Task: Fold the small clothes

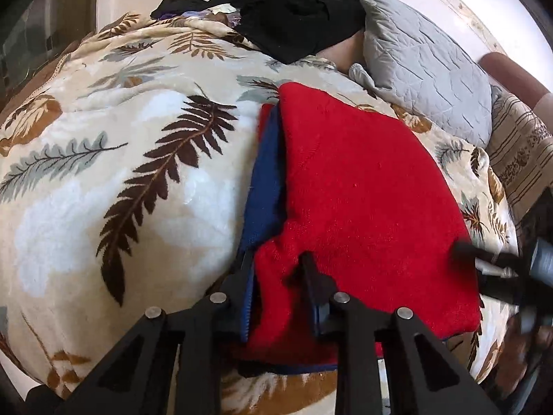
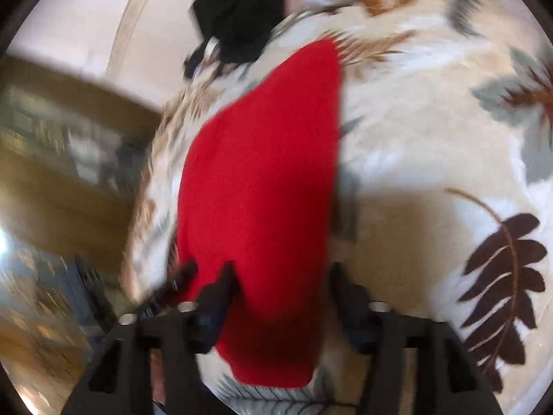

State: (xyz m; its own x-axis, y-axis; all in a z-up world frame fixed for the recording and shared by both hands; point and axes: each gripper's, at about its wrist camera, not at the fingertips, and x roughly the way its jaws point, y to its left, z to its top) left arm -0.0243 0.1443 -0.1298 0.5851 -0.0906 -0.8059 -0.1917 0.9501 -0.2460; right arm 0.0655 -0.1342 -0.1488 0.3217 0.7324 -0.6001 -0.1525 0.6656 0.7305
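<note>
Left wrist: left hand-held gripper (image 1: 274,263) pinching red garment (image 1: 363,186) edge (blue lining); right hand-held gripper (image 2: 281,276) spread, straddling it

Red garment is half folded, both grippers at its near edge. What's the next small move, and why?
Probably draw the near edge of the red garment toward its far edge. The left gripper pinches a bunched fold there; the right gripper straddles the edge, jaws open.

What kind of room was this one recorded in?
Most likely a bedroom: the red garment lies on a leaf-print blanket covering what looks like a bed, with a grey quilted pillow and dark clothes piled behind.
</note>
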